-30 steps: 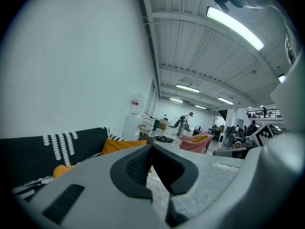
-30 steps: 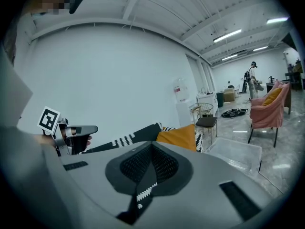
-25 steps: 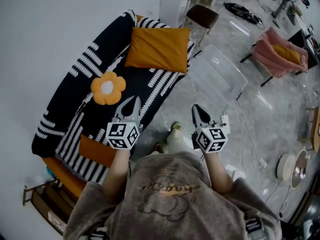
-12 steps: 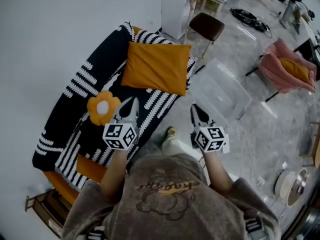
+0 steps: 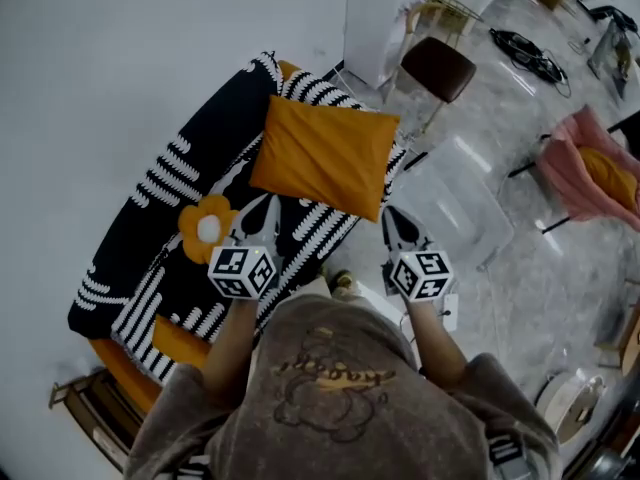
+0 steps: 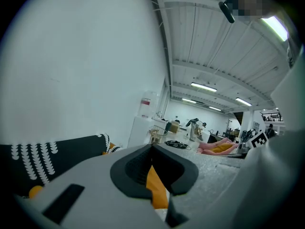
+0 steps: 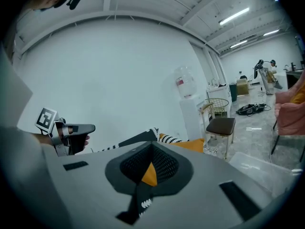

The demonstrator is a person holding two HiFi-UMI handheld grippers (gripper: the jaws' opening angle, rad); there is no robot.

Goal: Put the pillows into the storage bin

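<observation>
A big orange pillow (image 5: 325, 154) lies on the black-and-white striped sofa (image 5: 195, 193), with a flower-shaped orange pillow (image 5: 207, 229) further left on the seat. A clear plastic storage bin (image 5: 455, 204) stands on the floor right of the sofa. My left gripper (image 5: 263, 206) is shut and empty, hovering over the seat just below the big pillow. My right gripper (image 5: 393, 215) is shut and empty too, over the floor between sofa and bin. In both gripper views the orange pillow (image 7: 148, 173) (image 6: 156, 189) shows past the closed jaws.
A brown stool (image 5: 438, 69) and a white cabinet (image 5: 382, 13) stand beyond the sofa's end. A pink chair with an orange cushion (image 5: 590, 168) is at the right. Cables (image 5: 530, 53) lie on the grey floor. A wooden rack (image 5: 85, 408) sits at the sofa's near end.
Both grippers have moved forward toward the big orange pillow and the bin, jaws staying shut. The sofa and bin now lie closer under them.
</observation>
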